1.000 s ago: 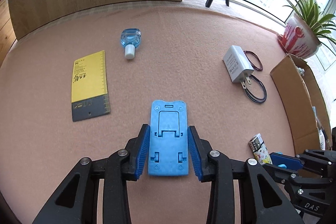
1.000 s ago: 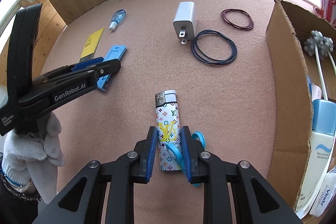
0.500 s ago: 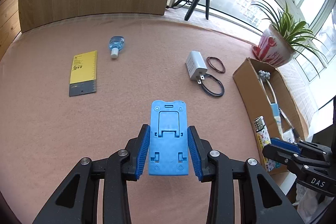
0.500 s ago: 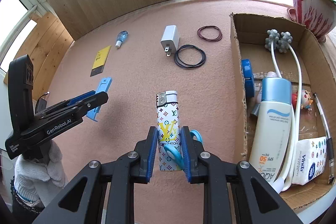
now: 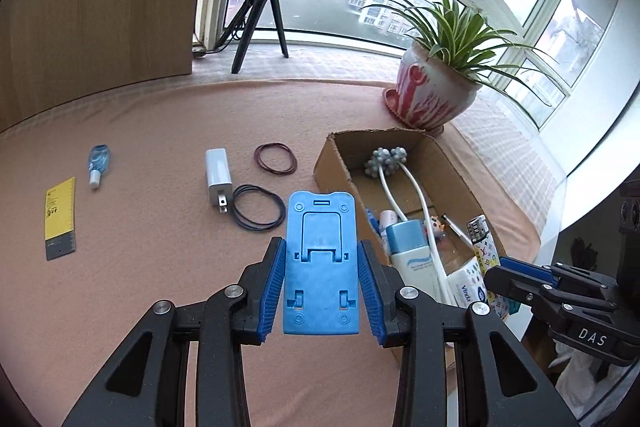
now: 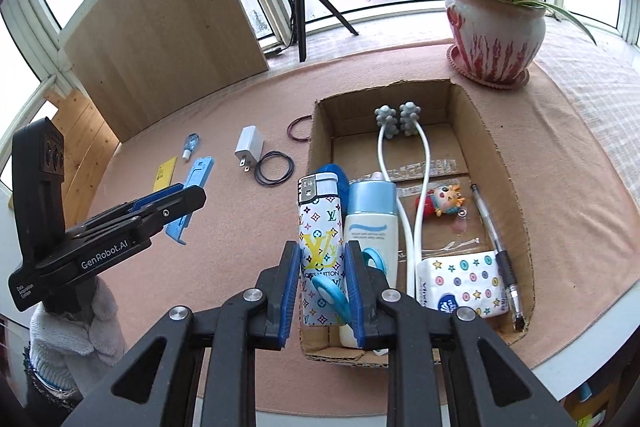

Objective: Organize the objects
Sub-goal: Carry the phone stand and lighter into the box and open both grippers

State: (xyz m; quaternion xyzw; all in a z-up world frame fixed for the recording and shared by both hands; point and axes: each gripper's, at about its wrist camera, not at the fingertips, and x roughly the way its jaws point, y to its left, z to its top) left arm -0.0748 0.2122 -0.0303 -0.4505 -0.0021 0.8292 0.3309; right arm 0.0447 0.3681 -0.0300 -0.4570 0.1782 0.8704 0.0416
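Two handheld grippers are raised above a pink cloth-covered table (image 5: 160, 155). The left gripper (image 5: 320, 287) has its blue-padded jaws clenched on the long sides of a blue plastic phone stand (image 5: 320, 267), which is lifted clear of the cloth with its ribbed back facing the camera. The right gripper (image 6: 322, 283) grasps a white patterned lighter (image 6: 320, 239) upright, metal cap on top, over the near left corner of an open cardboard box (image 6: 500, 155); a small blue loop hangs across the lighter between the jaws.

The box sits by the table's right edge, just in front of a potted plant (image 6: 496, 23) at the far right corner. In the box lie a white lotion bottle (image 6: 372, 223) along the left wall, a white two-armed massager (image 6: 396, 119) with grey knobbed heads at the far end, a small doll figure (image 6: 442, 201), a pen (image 6: 494, 243) along the right wall and a tissue pack (image 6: 460, 283) at the near end.

On the cloth to the left of the box lie a dark red ring (image 5: 276, 158), a black ring (image 5: 258, 207) touching the prongs of a white charger plug (image 5: 218, 175), a small blue bottle (image 5: 98, 165) and, near the left edge, a yellow card (image 5: 60, 219).
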